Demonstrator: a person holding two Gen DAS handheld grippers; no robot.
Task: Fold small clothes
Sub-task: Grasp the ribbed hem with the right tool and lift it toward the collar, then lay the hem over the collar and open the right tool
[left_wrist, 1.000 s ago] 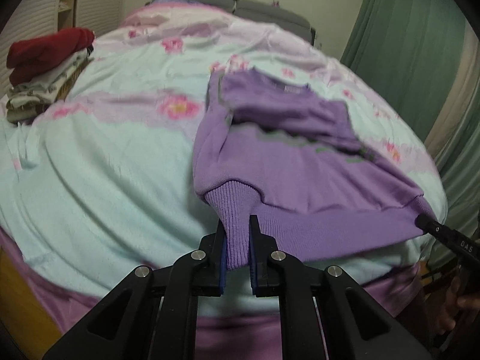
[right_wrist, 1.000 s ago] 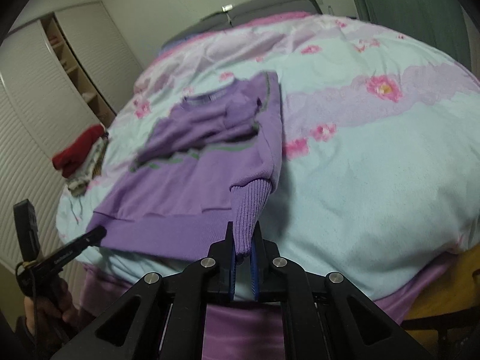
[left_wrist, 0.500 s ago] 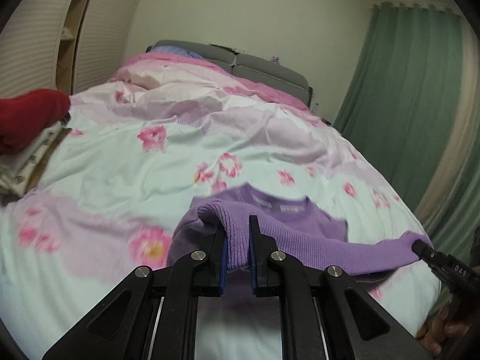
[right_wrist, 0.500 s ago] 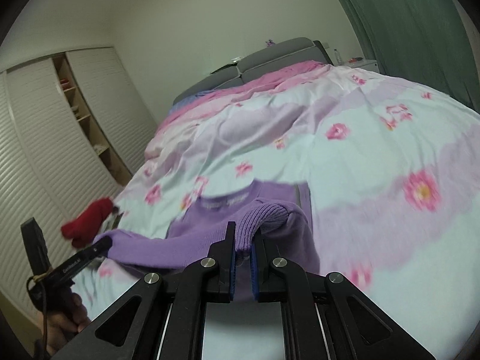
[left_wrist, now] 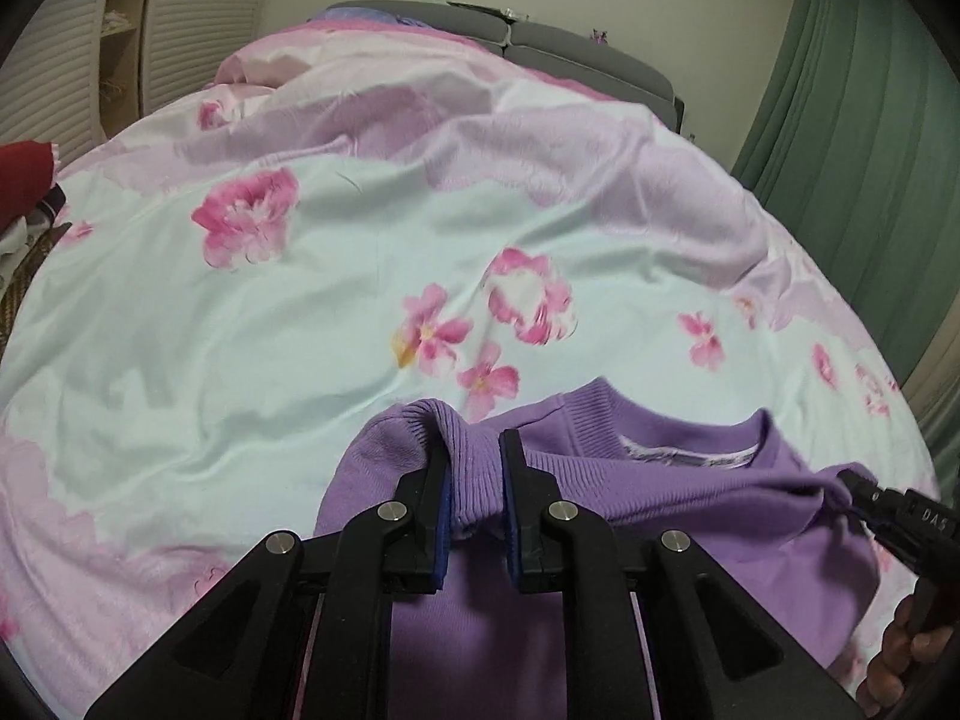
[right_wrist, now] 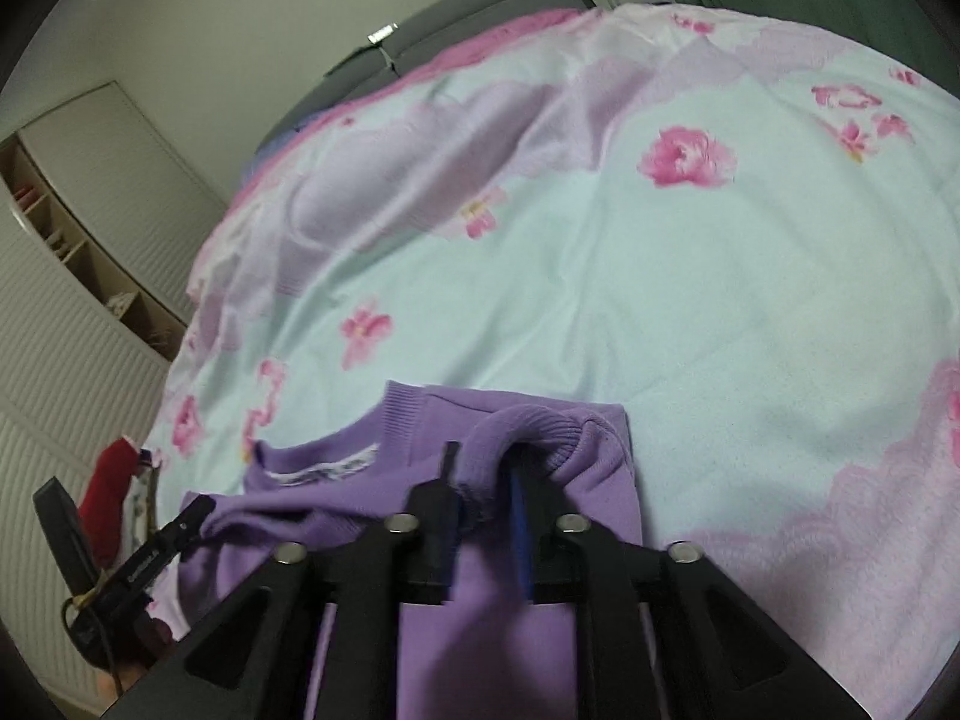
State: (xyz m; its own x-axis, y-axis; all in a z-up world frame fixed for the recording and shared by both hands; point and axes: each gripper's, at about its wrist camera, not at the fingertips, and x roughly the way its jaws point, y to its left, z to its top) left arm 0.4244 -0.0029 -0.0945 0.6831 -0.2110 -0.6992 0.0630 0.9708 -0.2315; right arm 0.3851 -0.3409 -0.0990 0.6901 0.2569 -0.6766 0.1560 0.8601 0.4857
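A purple knit sweater (left_wrist: 690,516) lies on the floral duvet (left_wrist: 336,276), its ribbed hem folded up to the collar and label (left_wrist: 684,453). My left gripper (left_wrist: 474,438) has the hem's left corner between its pads; the jaws are starting to open, and the rib still fills the gap. In the right wrist view, my right gripper (right_wrist: 483,456) is opening. The hem's right corner (right_wrist: 528,423) hangs between its fingers, and a dark gap shows beside the blue pad. Each gripper shows in the other's view: the right gripper (left_wrist: 864,489) and the left gripper (right_wrist: 198,510).
A pile of folded clothes with a red garment on top (right_wrist: 114,492) sits at the bed's left edge. Slatted wardrobe doors (left_wrist: 54,60) stand to the left, a green curtain (left_wrist: 870,120) to the right and a grey headboard (left_wrist: 540,42) at the far end.
Both grippers carried the hem from the bed's near edge up to the collar, folding the sweater in half. The right jaws have parted and the left ones have widened slightly.
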